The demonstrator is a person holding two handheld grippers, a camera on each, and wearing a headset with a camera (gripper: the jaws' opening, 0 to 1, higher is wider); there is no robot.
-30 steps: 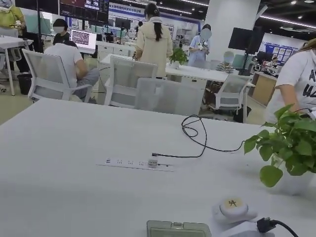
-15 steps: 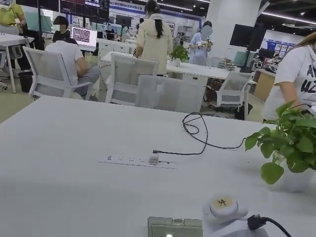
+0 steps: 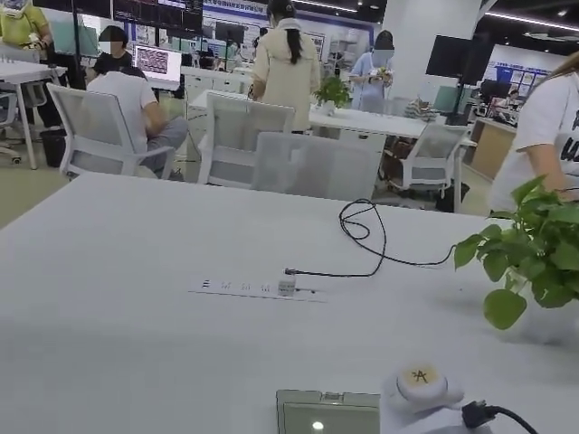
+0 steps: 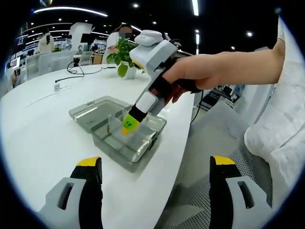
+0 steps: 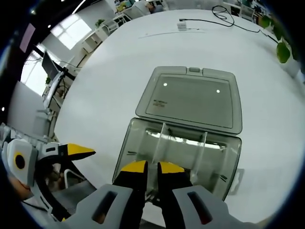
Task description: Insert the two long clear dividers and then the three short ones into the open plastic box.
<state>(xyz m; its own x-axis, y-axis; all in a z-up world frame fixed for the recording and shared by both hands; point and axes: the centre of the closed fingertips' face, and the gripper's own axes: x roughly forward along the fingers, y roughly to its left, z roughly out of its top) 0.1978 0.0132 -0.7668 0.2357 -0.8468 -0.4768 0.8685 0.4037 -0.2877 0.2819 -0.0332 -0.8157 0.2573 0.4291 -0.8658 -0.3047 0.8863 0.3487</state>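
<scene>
Right gripper view: the open plastic box (image 5: 125, 152) sits on the tabletop (image 5: 95, 71) near the edge closest to the person, lid (image 5: 190, 98) laid flat behind it. One clear divider (image 5: 161, 138) runs edge-on from the far wall straight into the right claw (image 5: 152, 168). Its jaws are clenched almost together on the divider, tips down inside the box; can't tell if it's a long or a short one. A second divider (image 5: 202, 143) stands upright just to its right, approx parallel. Left gripper view: the left claw (image 4: 155, 161) is released, jaws wide w/ nothing between, hanging off the tabletop edge near the box, not touching it. Head view looks out across the tabletop at the power strip (image 3: 258, 289), cable (image 3: 362, 226) and plant (image 3: 529, 262), w/ the lid at the bottom edge, so I'd guess the head is aimed high of the work. Risks, as I judge them: the divider is thin and clear vs clear walls, so its ends could miss whatever slots the walls have and it'd sit skewed or jam. Pushing down on a skewed piece could flex it or pop it out of the claw. The box looks light and nothing braces it, so a sideways shove prob slides it toward the edge. The gap to the second divider is tight, so the claw could knock it loose.
</scene>
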